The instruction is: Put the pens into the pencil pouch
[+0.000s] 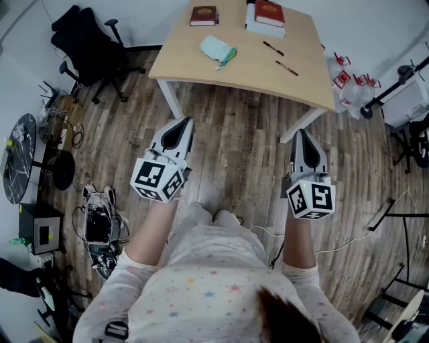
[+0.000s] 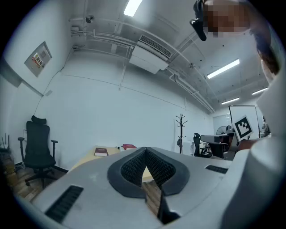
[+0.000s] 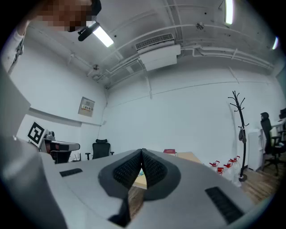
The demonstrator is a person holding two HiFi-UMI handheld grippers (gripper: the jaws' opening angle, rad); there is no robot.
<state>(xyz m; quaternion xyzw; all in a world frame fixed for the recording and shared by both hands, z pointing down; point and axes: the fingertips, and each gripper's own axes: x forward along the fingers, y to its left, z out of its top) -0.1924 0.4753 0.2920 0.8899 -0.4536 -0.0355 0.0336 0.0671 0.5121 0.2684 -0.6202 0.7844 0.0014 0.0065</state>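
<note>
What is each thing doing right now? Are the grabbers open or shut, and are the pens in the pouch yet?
left gripper: shut, empty
right gripper: shut, empty
pencil pouch: lying on the table, zip too small to tell
far pen: loose on the table, outside the pouch
near pen: loose on the table, outside the pouch
dark red book: closed

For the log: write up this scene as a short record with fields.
pouch: pale blue, on the table, left of both pens
far pen: loose on the table
near pen: loose on the table
dark book, red book: at the table's far edge
left gripper: fingers shut, empty, short of the table
right gripper: fingers shut, empty, short of the table
</note>
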